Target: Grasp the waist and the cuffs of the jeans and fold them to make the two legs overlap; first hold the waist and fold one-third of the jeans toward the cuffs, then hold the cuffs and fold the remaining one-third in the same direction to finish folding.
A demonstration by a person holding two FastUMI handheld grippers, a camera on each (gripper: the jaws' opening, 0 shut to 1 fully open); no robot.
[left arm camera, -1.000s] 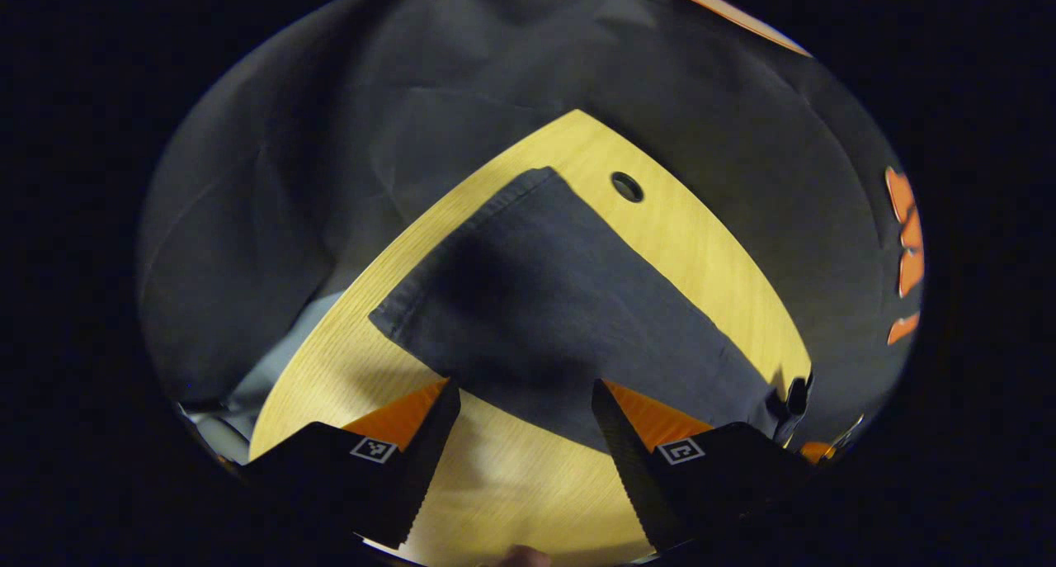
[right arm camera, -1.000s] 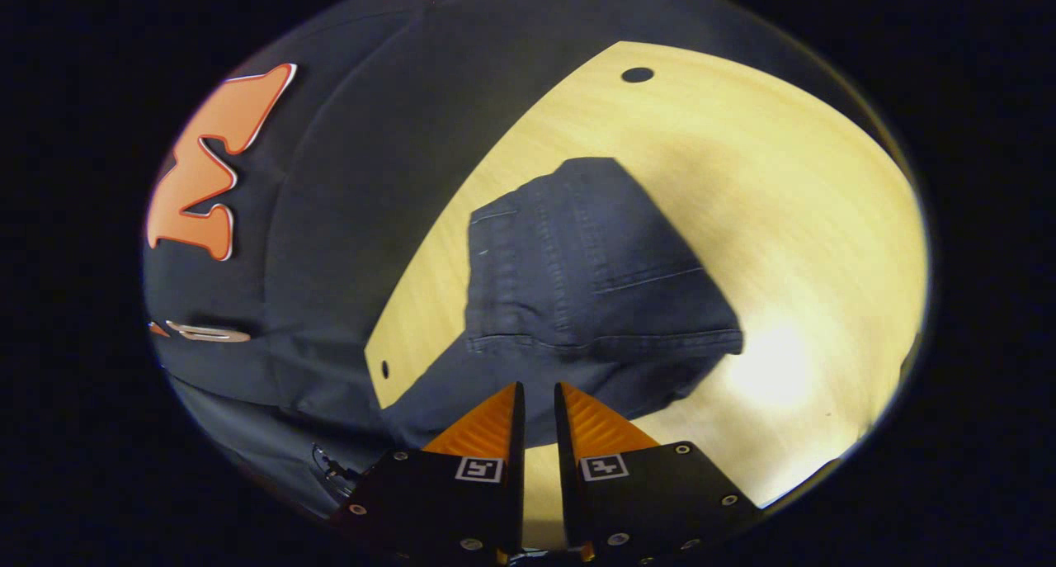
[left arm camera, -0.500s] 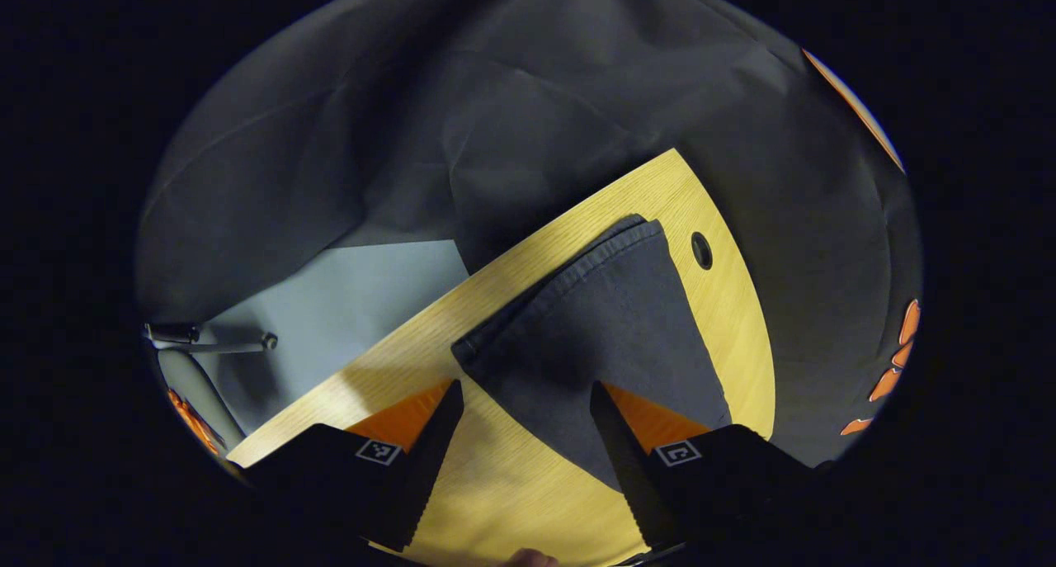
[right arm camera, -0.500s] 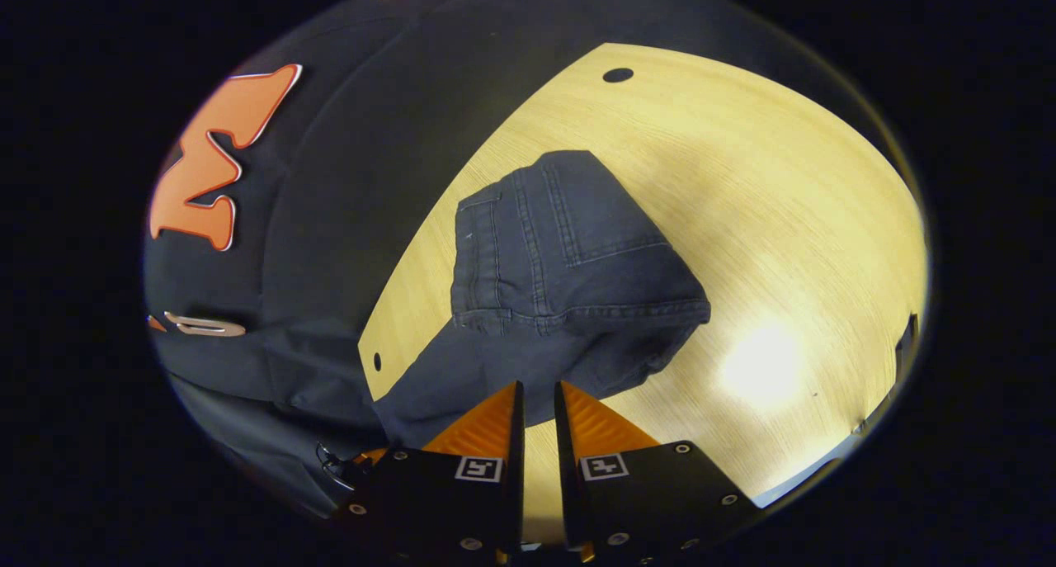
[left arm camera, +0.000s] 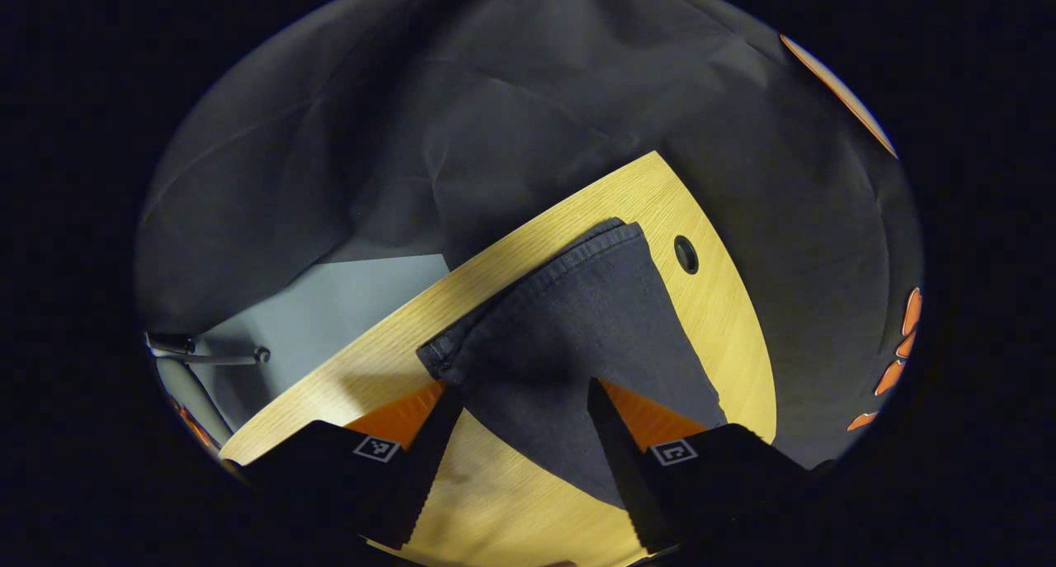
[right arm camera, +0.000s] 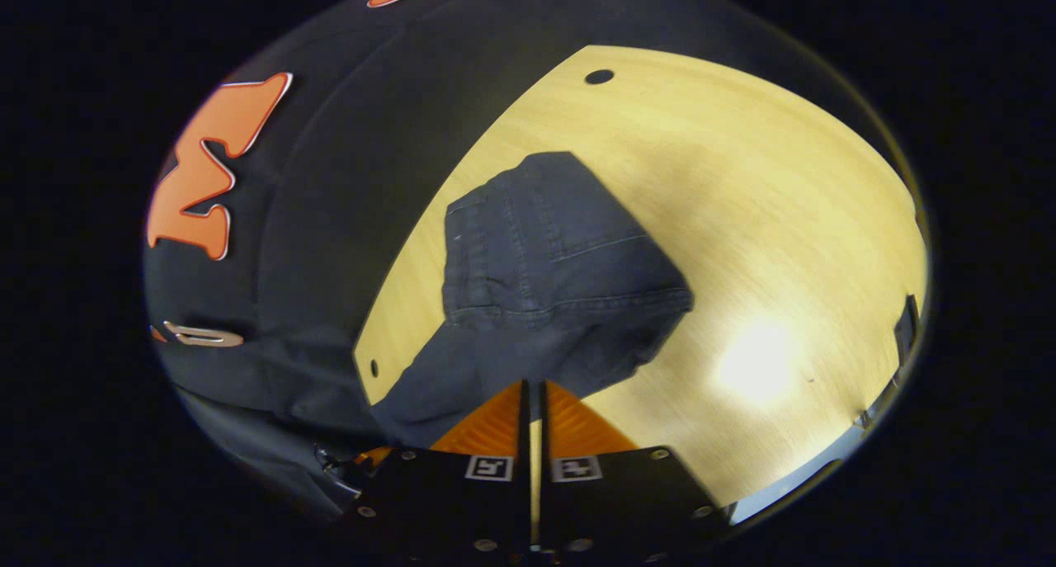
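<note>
Matt denim jeans point(right arm camera: 553, 262), glossy wood table point(right arm camera: 742, 220)

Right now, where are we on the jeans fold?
Done: the waist third of the jeans lies folded over the legs on the table, pocket side up. In hand: the left claw is open, straddling the cuff end; the right claw is nearly shut just above the leg cloth, with nothing visibly pinched. Left: grip the cuffs and fold the last third over.

Light wood table point(right arm camera: 742, 220) with round grommet hole point(left arm camera: 685, 254), glare spot on top. Black cloth wall point(left arm camera: 495, 96) behind. Grey floor point(left arm camera: 355, 295) below.
</note>
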